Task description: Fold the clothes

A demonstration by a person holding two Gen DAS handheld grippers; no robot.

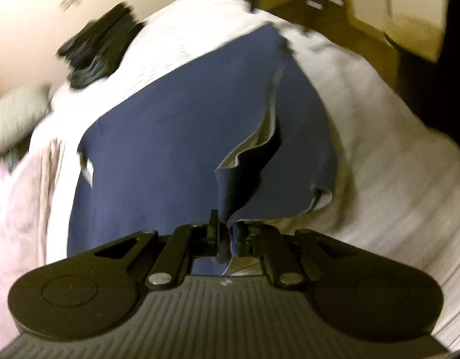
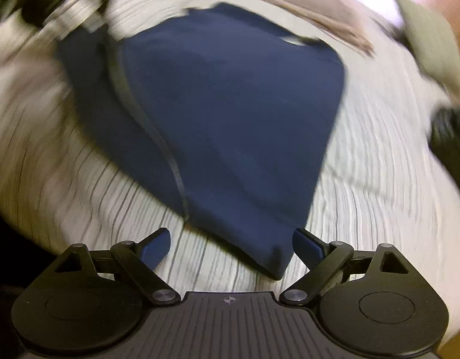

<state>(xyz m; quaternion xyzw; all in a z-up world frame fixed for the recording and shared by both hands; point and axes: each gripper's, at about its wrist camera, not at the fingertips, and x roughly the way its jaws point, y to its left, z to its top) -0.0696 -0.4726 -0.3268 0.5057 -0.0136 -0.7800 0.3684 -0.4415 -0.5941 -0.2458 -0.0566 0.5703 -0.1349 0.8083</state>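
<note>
A: Navy blue cloth garment (image 1: 176,149) lies flat on the white striped bed (image 1: 379,161). Left gripper (image 1: 222,233) is clamped on its hem edge.
B: Right gripper (image 2: 231,243) gapes, corner btwn its fingers. Soft, light, floppy; I'd pinch corners. Bare sheet around, black pile (image 1: 98,48) well apart.

Dim, warm yellowish indoor light, heavy motion blur.
Both fisheye views bend and darken at the corners; the striped bedsheet (image 2: 379,179) smears into streaks, worst toward the edges.
</note>
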